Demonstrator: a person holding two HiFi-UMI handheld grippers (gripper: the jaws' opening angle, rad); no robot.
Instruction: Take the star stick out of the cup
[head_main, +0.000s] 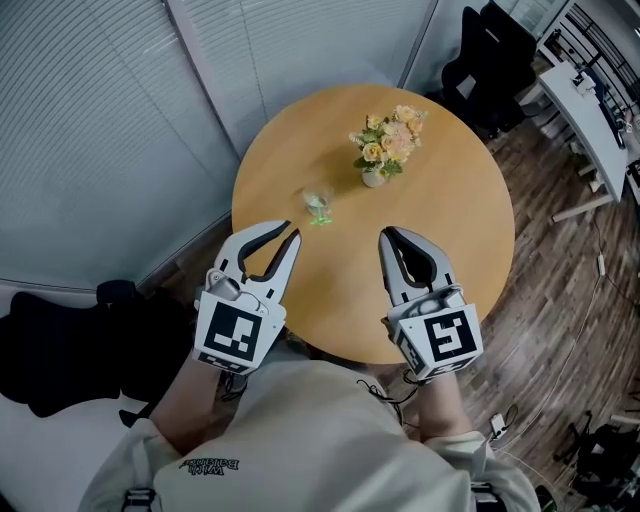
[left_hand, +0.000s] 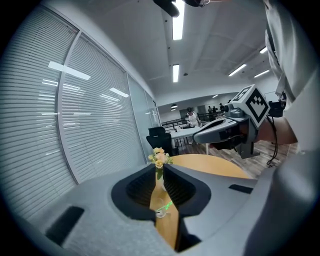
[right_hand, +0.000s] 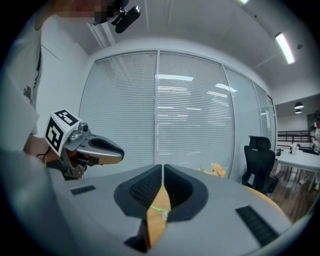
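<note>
Head view: cup (head_main: 318, 202) with green stick (head_main: 321, 216) stands on the desk (head_main: 450, 240) near the flowers (head_main: 386, 145), ahead of left gripper (head_main: 291, 233) and right gripper (head_main: 385, 233). Left gripper view: fingers (left_hand: 137, 187) together, empty. Right gripper view: likewise. We judge closed fingers could topple the cup.

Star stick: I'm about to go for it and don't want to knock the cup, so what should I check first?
1. Cup upright on the table: ok.
2. Star stick in the cup: ok.
3. Left tongs open for a grasp: not ok, shut and empty.
4. Right tongs open: not ok, shut and empty.
5. Flower vase apart from the cup: ok.
</note>
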